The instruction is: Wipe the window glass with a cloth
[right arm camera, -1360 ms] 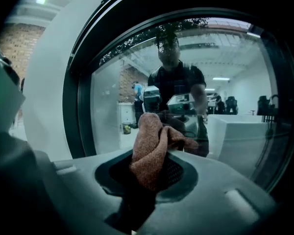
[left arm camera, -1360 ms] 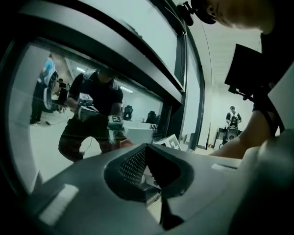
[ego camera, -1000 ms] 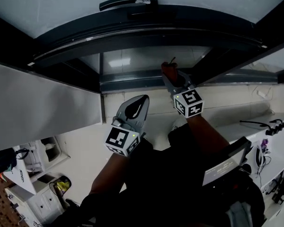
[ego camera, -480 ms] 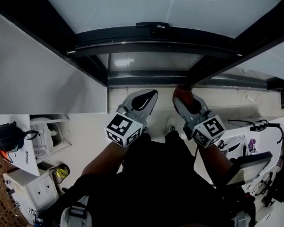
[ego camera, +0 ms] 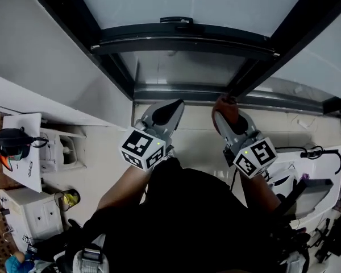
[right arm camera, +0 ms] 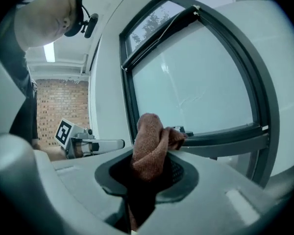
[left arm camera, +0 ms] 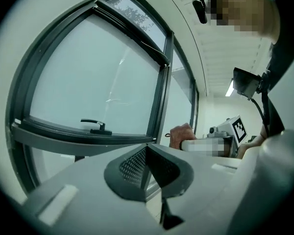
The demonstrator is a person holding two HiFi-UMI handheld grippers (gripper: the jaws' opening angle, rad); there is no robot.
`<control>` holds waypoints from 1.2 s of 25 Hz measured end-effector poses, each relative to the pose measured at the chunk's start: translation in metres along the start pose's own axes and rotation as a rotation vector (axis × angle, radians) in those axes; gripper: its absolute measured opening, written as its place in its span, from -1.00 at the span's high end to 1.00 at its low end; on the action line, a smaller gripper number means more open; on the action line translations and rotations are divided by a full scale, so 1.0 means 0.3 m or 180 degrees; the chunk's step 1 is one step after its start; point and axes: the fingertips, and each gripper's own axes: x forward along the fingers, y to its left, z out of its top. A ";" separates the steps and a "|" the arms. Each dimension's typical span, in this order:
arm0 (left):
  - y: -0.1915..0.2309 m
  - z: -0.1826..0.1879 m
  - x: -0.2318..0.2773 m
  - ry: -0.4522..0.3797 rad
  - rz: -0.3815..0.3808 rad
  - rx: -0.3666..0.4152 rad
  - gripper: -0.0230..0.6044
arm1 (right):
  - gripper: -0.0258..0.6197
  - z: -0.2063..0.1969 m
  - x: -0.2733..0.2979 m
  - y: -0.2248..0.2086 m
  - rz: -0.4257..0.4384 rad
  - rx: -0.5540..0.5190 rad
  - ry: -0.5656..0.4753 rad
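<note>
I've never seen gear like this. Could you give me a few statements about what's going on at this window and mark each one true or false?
1. The right hand-held gripper is clamped on a reddish-brown cloth. True.
2. The left hand-held gripper holds a second cloth. False: its jaws are together with nothing between them.
3. The window handle is bright white. False: it is dark, like the frame it sits on.
4. A brick wall shows in the room in the right gripper view. True.
</note>
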 end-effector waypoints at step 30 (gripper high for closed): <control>-0.442 -0.081 -0.405 -0.0033 0.0206 0.0051 0.87 | 0.69 -0.155 -0.479 0.336 0.0091 -0.0061 -0.0043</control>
